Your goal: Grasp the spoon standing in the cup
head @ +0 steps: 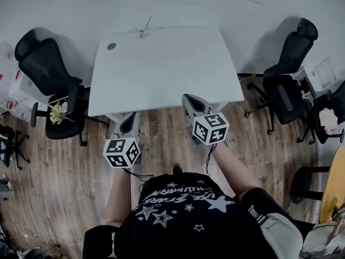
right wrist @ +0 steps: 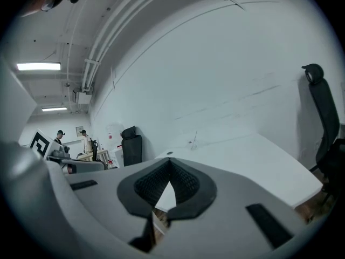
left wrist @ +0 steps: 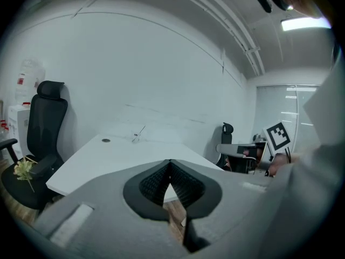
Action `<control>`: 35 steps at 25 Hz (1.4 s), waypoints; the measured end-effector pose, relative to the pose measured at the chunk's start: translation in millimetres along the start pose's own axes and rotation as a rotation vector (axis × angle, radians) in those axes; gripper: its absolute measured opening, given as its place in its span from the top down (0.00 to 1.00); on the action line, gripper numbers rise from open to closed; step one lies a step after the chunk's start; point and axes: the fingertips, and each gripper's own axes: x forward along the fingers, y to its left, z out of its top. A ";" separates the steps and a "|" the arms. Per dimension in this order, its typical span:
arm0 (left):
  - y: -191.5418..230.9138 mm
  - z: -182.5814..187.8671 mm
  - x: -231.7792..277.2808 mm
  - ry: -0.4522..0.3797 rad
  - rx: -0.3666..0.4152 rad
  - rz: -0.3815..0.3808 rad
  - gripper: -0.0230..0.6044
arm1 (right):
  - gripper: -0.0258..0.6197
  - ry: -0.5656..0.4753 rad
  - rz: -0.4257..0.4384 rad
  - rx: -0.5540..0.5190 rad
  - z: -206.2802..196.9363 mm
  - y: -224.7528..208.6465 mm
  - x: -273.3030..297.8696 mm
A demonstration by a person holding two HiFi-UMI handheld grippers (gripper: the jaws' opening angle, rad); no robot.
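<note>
- Spoon (head: 147, 23) stands tilted in cup (head: 143, 34) at the 12 o'clock (far) edge of the white table (head: 161, 69) in head view, just short of the wall (head: 178, 1). Both are small in frame; no finer detail readable.
- Nothing else on the tabletop bar a round grey grommet (head: 111, 46) near the far corner, ~10 o'clock from table centre.
- L gripper (head: 130, 117): at the table's 6 o'clock (near) edge, left of centre, pointing toward 12. Jaws together, pads meeting at the tip, nothing between them.
- R gripper (head: 189, 97): same near edge, right of centre, tip just overlapping the tabletop. Jaws also closed and empty.
- Both grippers are well apart from the cup, with the full table depth between them.
- L gripper view: cup + spoon sit at ~11 o'clock above the jaw tips, far across the table.
- R gripper view: cup + spoon at ~1 o'clock above the jaw tips, also far off.
- Black office chair (head: 51, 72) at 9 o'clock of the table, with a yellowish plant (head: 58, 112) on its seat.
- More black chairs (head: 285, 69) at 3 o'clock.
- Wood-plank floor (head: 161, 139) under the near side.
- Person (head: 188, 220) at 6 o'clock, in a dark top with star print.
</note>
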 end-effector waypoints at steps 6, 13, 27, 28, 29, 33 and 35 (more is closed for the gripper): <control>1.9 9.7 18.0 0.024 0.062 0.015 0.95 | 0.95 -0.005 0.006 0.024 9.5 -20.9 13.2; 21.7 24.5 31.9 0.028 0.101 0.008 0.95 | 0.95 -0.016 -0.009 0.047 13.7 -33.9 26.6; 106.9 72.7 114.9 -0.023 0.105 -0.031 0.95 | 0.95 -0.008 -0.103 0.004 45.9 -73.0 134.9; 116.2 76.3 121.8 -0.024 0.094 -0.032 0.95 | 0.95 -0.009 -0.120 0.002 48.8 -76.8 145.7; 125.3 80.0 128.5 -0.024 0.086 -0.032 0.95 | 0.95 -0.010 -0.131 -0.001 51.5 -79.8 156.6; 158.7 102.6 154.7 -0.037 0.083 -0.027 0.95 | 0.95 -0.014 -0.136 0.012 64.3 -87.3 198.1; 174.6 116.1 164.8 -0.052 0.077 -0.026 0.95 | 0.95 -0.017 -0.145 0.019 72.1 -90.3 217.2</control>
